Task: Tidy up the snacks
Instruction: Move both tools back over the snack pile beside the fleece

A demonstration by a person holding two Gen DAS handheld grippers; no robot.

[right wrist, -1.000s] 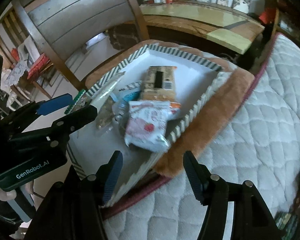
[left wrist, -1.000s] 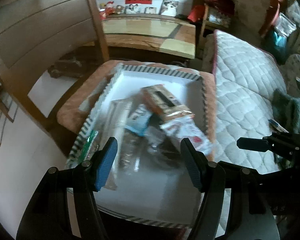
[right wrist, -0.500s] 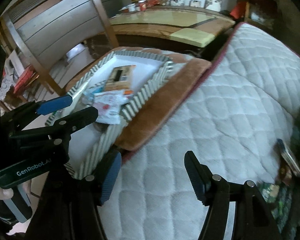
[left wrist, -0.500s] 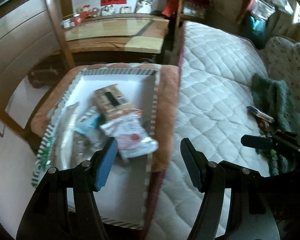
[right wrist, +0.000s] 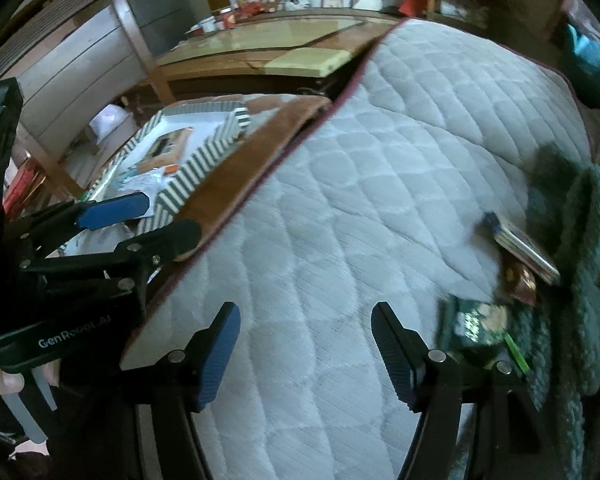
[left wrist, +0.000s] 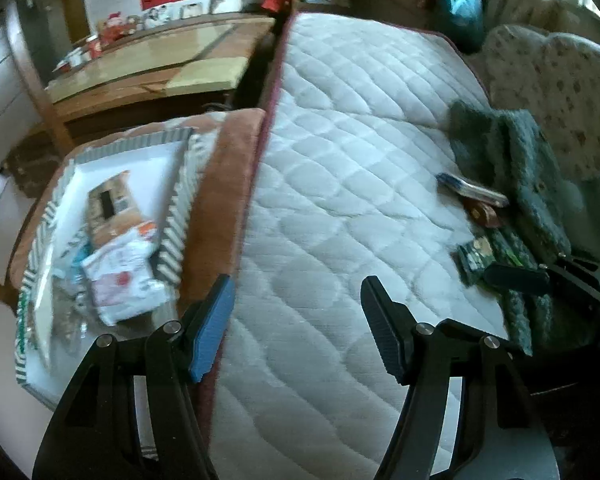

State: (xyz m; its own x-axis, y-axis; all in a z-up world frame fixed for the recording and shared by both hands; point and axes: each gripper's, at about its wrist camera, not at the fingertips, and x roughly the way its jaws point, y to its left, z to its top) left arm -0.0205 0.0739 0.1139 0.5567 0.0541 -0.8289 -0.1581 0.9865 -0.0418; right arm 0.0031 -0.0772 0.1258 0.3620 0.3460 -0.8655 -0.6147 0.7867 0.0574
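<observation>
left tongs point(left wrist: 296, 320): wide, empty, over the bed point(left wrist: 340, 200) | right tongs point(right wrist: 306, 344): opening, empty | snacks point(left wrist: 480, 254) beside green blanket point(left wrist: 520, 168)

Both wrist views look steeply down, close over the mattress point(left wrist: 340, 200), sharing it, the tray point(right wrist: 204, 152) at left and snacks point(left wrist: 476, 256) at right.
</observation>
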